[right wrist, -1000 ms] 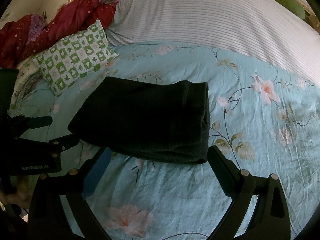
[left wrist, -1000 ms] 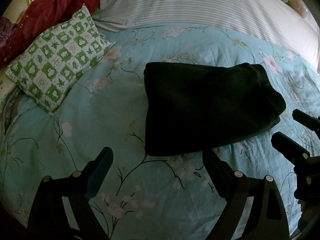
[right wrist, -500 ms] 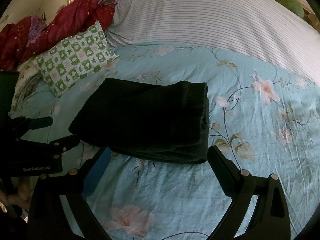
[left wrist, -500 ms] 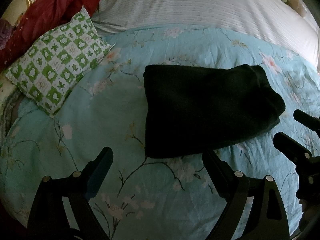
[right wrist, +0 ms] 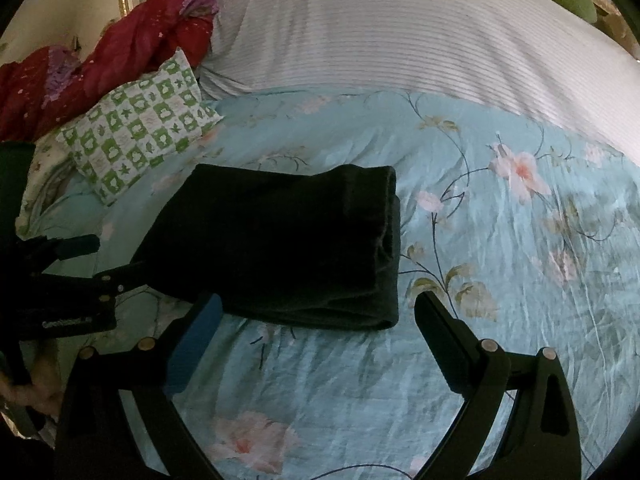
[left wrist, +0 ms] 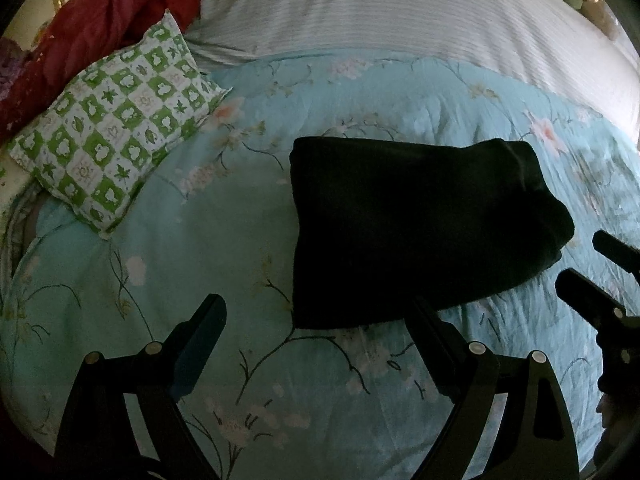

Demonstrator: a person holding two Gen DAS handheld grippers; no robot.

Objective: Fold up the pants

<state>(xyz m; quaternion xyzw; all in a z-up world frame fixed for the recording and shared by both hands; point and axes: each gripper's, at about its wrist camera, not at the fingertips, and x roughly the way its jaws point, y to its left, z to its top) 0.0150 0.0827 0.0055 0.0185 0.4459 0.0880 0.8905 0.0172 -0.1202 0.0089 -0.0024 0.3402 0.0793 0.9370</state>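
Folded Dark Pants Rest on Floral Bed, Both Grippers Spread and Empty

The light blue floral duvet point(left wrist: 200, 248) fills most of both views, spreading from the centre out to the 6 o'clock edge. Beyond it, from 11 to 2 o'clock, lies the pale striped bedding point(left wrist: 400, 12), its near edge meeting the duvet. A crumpled red blanket point(left wrist: 100, 28) is heaped at 10 to 11 o'clock, just behind the green-and-white checked pillow point(left wrist: 116, 136), which lies tilted on the duvet at 9 to 10 o'clock.

The pants point(left wrist: 412, 224) lie flat on the duvet as a compact dark rectangle, folded over, just right of centre toward 3 o'clock in the left wrist view. In the right wrist view the pants point(right wrist: 280, 248) sit centre-left, with stacked layers showing along the 3 o'clock edge.

The left gripper point(left wrist: 316, 320) hangs over the duvet at 6 o'clock, jaws spread wide and holding nothing; its right finger overlaps the near edge of the pants in the view, though contact cannot be told. The right gripper point(right wrist: 316, 316) is likewise spread wide and empty, its fingers framing the near right corner of the pants
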